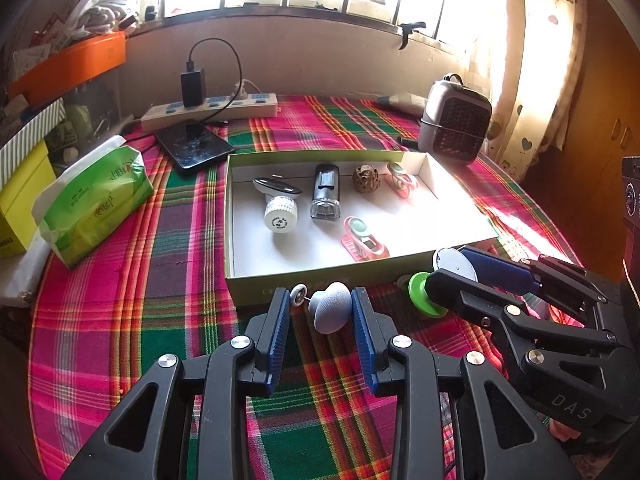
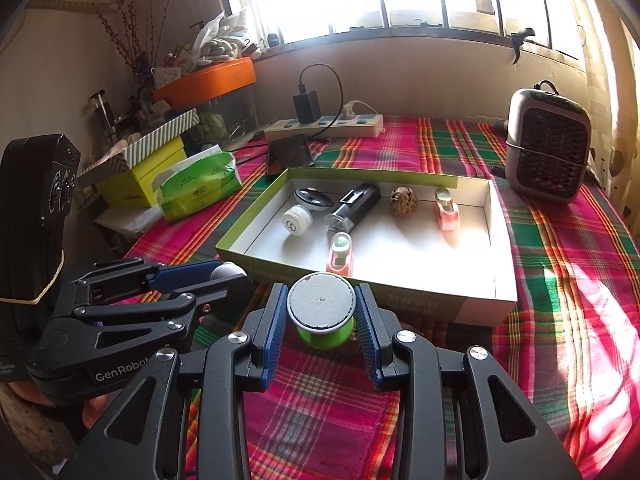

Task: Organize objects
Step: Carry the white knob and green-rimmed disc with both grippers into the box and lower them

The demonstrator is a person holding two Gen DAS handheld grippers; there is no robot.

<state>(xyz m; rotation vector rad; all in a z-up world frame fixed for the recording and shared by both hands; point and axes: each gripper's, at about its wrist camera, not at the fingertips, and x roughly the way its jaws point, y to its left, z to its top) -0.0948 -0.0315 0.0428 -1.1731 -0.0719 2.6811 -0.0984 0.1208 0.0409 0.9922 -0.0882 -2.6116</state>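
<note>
A shallow green-sided box [image 1: 312,280] [image 2: 256,216] with a white floor lies on the plaid tablecloth. Inside are a white cap [image 1: 280,214], a black clear-ended device [image 1: 326,192], a brown carved ball [image 1: 365,178] and two pink clips [image 1: 364,238] [image 1: 400,178]. My left gripper [image 1: 320,312] straddles a pale blue mushroom-shaped object [image 1: 332,306] on the cloth just before the box; its pads look close to it, contact unclear. My right gripper [image 2: 320,316] is shut on a green spool with a grey top [image 2: 321,306], also seen in the left wrist view [image 1: 424,294].
A green tissue pack [image 1: 96,200], yellow box [image 1: 20,196], phone [image 1: 194,144] and power strip [image 1: 212,110] lie left and behind the box. A grey fan heater [image 1: 456,120] stands at the back right. Orange tray and clutter fill the left shelf.
</note>
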